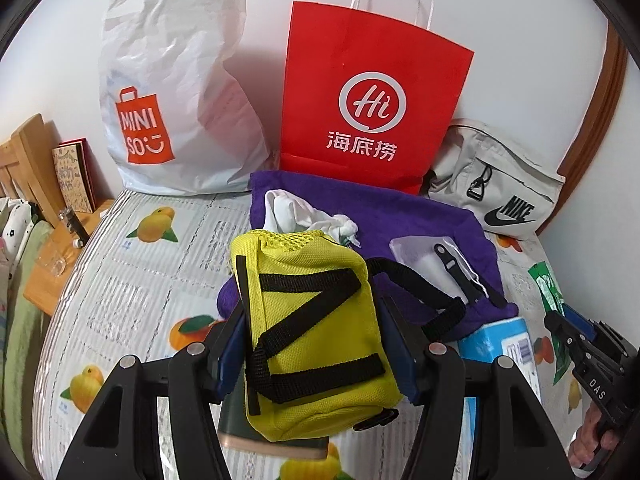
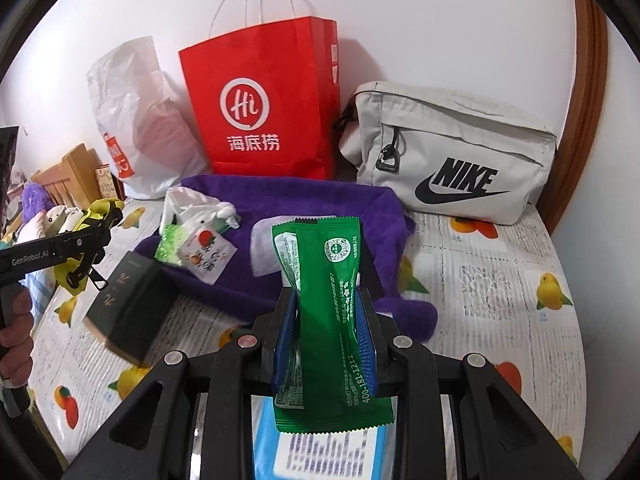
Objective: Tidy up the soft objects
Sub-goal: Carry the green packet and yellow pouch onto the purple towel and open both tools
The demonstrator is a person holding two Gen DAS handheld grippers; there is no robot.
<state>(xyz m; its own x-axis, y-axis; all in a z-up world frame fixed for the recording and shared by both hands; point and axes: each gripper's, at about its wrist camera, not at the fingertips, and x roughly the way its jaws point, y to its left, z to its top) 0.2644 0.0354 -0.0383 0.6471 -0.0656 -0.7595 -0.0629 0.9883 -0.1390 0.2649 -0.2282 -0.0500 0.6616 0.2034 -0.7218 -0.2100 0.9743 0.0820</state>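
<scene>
My left gripper (image 1: 316, 348) is shut on a yellow mesh pouch (image 1: 312, 320) with black straps and holds it above the table. My right gripper (image 2: 326, 332) is shut on a green foil packet (image 2: 324, 312), held upright. The right gripper with the packet also shows at the right of the left wrist view (image 1: 576, 344). The left gripper with the pouch shows at the left of the right wrist view (image 2: 90, 236). A purple towel (image 1: 400, 216) lies on the table with a white cloth bag (image 1: 296, 212) and a clear pouch (image 1: 432, 256) on it.
A white Miniso plastic bag (image 1: 168, 92), a red paper bag (image 1: 368, 92) and a beige Nike bag (image 2: 452, 156) stand against the back wall. A black box (image 2: 128, 308) and a blue box (image 1: 500, 344) sit near the front. A wooden shelf (image 1: 52, 248) is at left.
</scene>
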